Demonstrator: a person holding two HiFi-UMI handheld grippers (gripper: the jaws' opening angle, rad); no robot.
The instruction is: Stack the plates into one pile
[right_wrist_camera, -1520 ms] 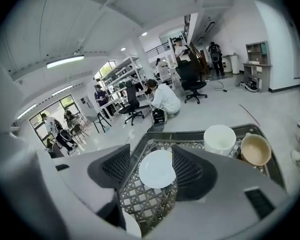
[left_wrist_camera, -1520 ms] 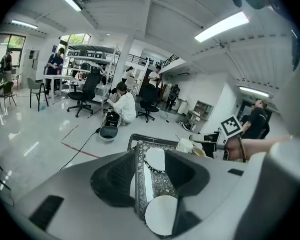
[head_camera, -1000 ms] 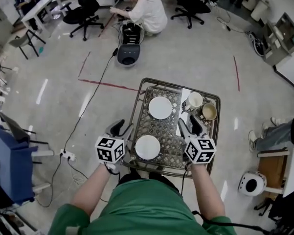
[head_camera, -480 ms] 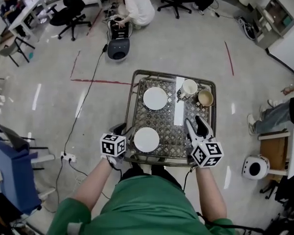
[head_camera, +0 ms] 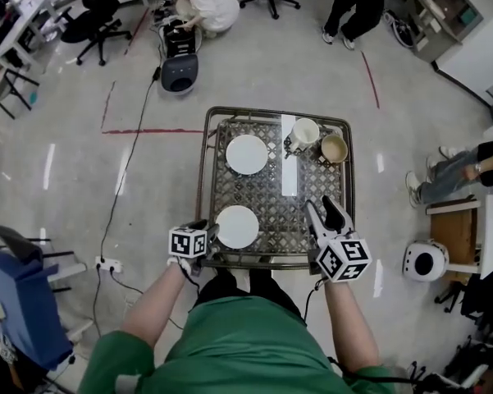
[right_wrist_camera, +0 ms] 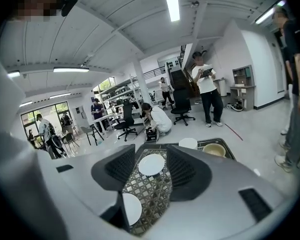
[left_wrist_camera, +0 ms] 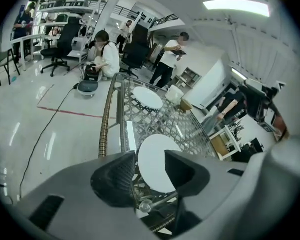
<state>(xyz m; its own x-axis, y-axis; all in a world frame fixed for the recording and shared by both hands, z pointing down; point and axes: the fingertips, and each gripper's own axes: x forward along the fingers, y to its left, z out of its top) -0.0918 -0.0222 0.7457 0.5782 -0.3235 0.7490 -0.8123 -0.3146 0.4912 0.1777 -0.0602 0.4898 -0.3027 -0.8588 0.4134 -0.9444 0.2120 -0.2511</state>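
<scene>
Here, listed left to right:

- Left gripper (head_camera: 208, 231) (left_wrist_camera: 150, 170): at the table's near left corner, tilted down. Its marker cube covers most of the jaws in the head view. Jaws released and apart. The near plate shows in the gap, with no pad pressing on it.
- Table (head_camera: 271, 203): metal lattice top with a tube rim.
- Near plate (head_camera: 238, 226) (left_wrist_camera: 157, 161): plain white and round, so without a long axis. It lies flat, face up, near the front rim. In the left gripper view its near edge is hidden behind the jaws.
- Far plate (head_camera: 247, 153) (right_wrist_camera: 151, 164): same look, flat, face up, toward the back, well apart from the near plate.
- White strip (head_camera: 289, 167): runs front to back; what it is cannot be made out.
- White mug (head_camera: 304, 131) and tan bowl (head_camera: 335, 148): back right corner; contents cannot be told.
- Right gripper (head_camera: 328, 210) (right_wrist_camera: 150, 156): over the front right edge. Jaws apart, having just been closing, with nothing gripped between them.
</scene>
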